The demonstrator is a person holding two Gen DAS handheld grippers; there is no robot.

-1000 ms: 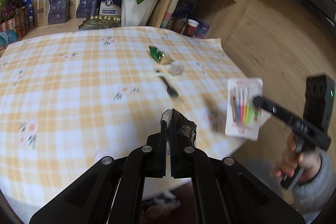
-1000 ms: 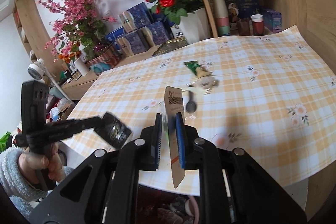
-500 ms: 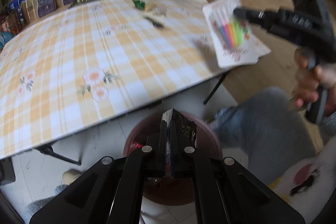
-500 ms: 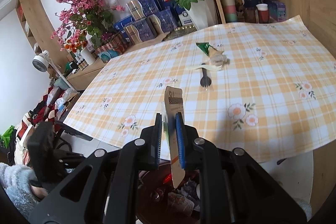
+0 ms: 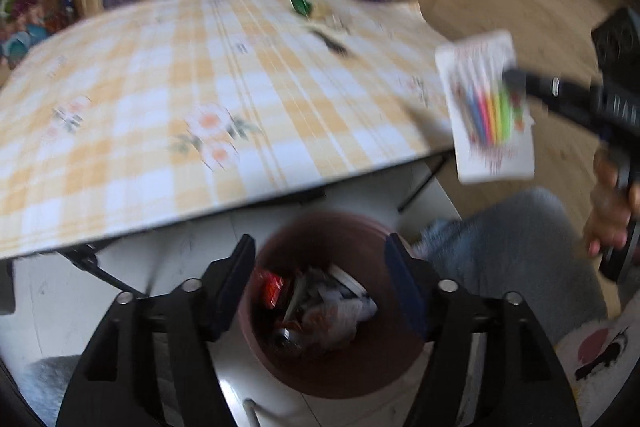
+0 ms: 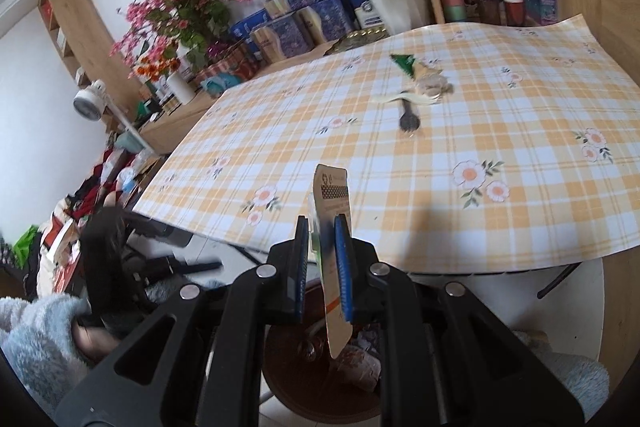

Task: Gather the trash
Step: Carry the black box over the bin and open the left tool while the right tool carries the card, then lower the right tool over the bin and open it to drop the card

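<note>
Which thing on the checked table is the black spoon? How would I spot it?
Find the yellow-and-white checked tablecloth with its little flowers. Toward its far side, in front of the red roses in the white pot, lies a small heap of scraps. The black plastic spoon pokes out nearest you, the only dark piece; the green wrapper lies behind.

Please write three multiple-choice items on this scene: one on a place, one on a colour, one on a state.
1. Where is the bin?
A. on the table
B. on the floor by the table's edge
C. on a shelf

2. What colour are the tablecloth's checks?
A. orange and white
B. green and black
C. plain red

3. What is the right gripper doing?
A. open, empty
B. shut on the card package
C. shut on a fork

Key:
1 B, it stands below the table's edge.
2 A, clear in the right wrist view.
3 B, the jaws pinch the card.
</note>
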